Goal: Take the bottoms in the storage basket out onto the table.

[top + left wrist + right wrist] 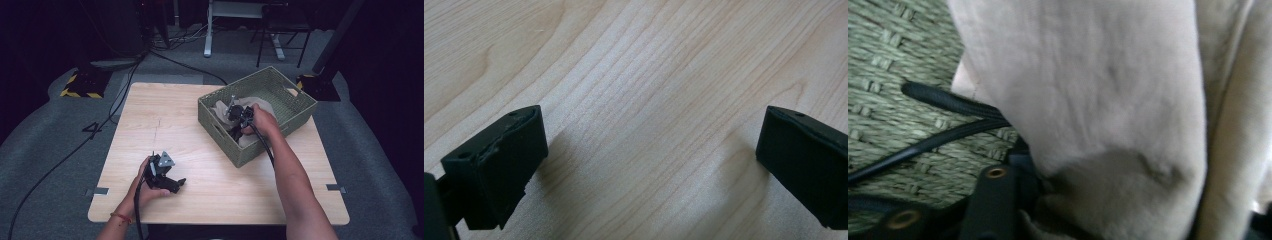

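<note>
Cloth (260, 107) lies bunched in our basket (295, 114) at the table's (165, 125) far right. Our right gripper (239, 116) is buried in it; whether it grips, we cannot tell. Our left gripper (167, 182) rests wide open on bare wood, well apart.

Dark room, lit mainly over the light wood-grain counter (165, 125). Grey carpet floor (45, 150) all around. Black cables (55, 165) trail across the carpet at left. Yellow-and-black striped stand base (80, 85) at far left. White desk leg (208, 30) and dark chair frame (280, 35) beyond.
</note>
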A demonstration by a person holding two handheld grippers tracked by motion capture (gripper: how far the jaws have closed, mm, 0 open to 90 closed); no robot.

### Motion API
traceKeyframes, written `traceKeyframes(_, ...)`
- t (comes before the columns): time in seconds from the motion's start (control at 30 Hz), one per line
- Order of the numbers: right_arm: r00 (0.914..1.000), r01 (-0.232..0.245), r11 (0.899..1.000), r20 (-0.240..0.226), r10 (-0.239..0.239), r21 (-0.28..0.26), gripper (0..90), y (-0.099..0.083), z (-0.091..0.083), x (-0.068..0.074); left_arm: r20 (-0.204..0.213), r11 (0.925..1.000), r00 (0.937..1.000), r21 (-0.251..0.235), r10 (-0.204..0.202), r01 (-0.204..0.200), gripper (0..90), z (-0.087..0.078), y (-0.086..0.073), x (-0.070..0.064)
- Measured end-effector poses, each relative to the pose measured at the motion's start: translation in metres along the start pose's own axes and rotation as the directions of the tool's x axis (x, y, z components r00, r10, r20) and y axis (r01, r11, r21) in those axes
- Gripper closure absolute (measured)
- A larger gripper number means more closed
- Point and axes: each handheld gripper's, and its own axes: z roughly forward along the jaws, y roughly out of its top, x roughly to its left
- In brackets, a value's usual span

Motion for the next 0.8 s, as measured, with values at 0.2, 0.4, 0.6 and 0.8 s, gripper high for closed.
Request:
traceKeyframes(0.2,0.9966,-0.016,0.997,0.080,0.022,-0.076,64.1,-0.003,-0.011,-0.001,0.000,1.0000,1.0000,0.000,0.000,0.000,0.4,0.000,0.000,0.000)
traceKeyframes(0.4,0.9848,-0.067,0.972,0.141,0.101,-0.227,65.4,-0.014,-0.036,-0.008,0.001,1.0000,1.0000,-0.001,-0.002,0.002,0.4,0.000,0.000,0.000)
traceKeyframes(0.6,0.9740,-0.127,0.920,0.128,0.187,-0.372,65.6,-0.031,-0.062,-0.013,0.001,1.0000,1.0000,0.001,-0.001,0.001,0.3,0.000,0.000,0.000)
traceKeyframes(0.8,0.9625,-0.161,0.861,0.116,0.245,-0.483,65.7,-0.049,-0.090,-0.017,0.001,1.0000,1.0000,-0.001,-0.002,0.002,0.3,0.000,0.000,0.000)
